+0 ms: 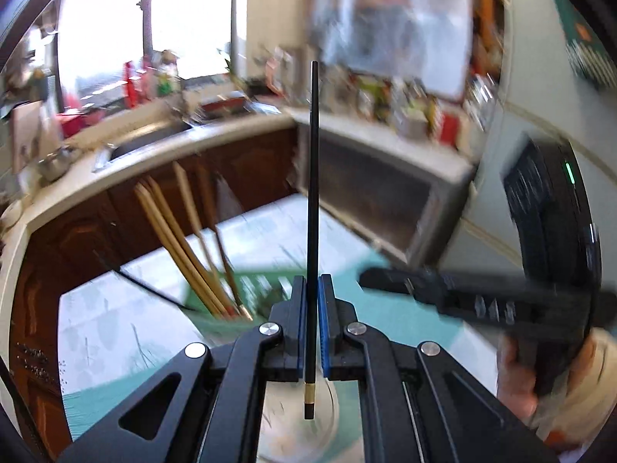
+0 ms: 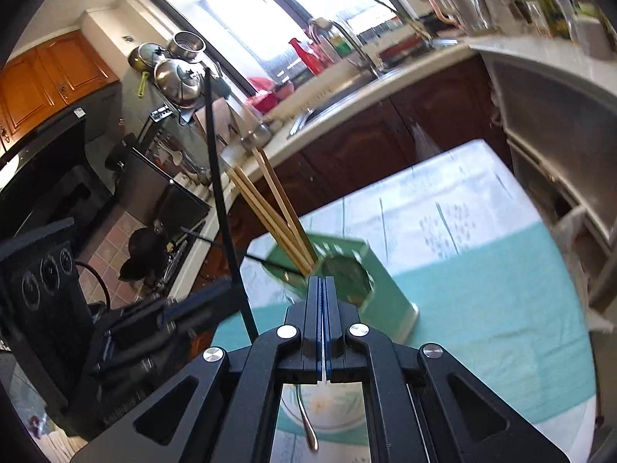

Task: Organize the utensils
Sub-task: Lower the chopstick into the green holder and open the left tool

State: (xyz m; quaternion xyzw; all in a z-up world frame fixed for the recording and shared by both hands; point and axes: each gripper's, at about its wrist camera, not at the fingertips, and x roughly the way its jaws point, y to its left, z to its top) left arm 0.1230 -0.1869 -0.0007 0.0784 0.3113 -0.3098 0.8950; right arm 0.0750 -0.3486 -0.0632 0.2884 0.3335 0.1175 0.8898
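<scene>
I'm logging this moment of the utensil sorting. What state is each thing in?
left gripper: shut on the black chopstick
black chopstick: clamped upright between the fingers
right gripper: shut, thin white edge between the fingers
green utensil holder: standing on the table
wooden chopsticks: leaning in the holder

Countertop clutter (image 1: 385, 104) blurred – spoon (image 2: 308, 420) bowl hidden.

Your left gripper (image 1: 312, 297) clamps a slim black chopstick with a gold band (image 1: 313, 200) — upright, above the green slotted utensil holder (image 1: 250, 289) holding tan wooden chopsticks (image 1: 181, 243).
</scene>
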